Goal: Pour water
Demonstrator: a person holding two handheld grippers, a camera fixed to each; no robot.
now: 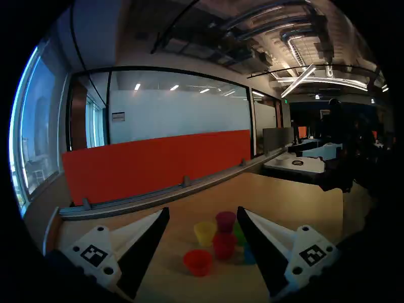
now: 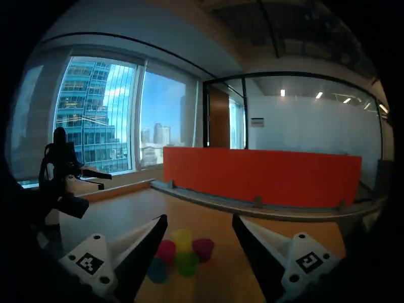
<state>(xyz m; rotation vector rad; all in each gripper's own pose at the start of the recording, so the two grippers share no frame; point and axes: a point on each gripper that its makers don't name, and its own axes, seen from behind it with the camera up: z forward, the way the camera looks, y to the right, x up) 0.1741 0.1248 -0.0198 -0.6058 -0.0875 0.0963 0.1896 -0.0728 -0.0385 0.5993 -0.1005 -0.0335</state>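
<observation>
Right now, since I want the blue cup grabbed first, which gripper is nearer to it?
Right, probably. The blue cup lies low and large between the open jaws of the right gripper; for the left gripper it sits higher, smaller, partly behind one jaw.

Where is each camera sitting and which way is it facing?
Left gripper view: rides on the left claw, facing across the wooden table at the coloured cups, orange panel behind; its own two open fingers show.
Right gripper view: rides on the right claw, facing the cups and panel, city windows at left; its own open fingers show.
Shared: the cups, table and orange panel.
</observation>
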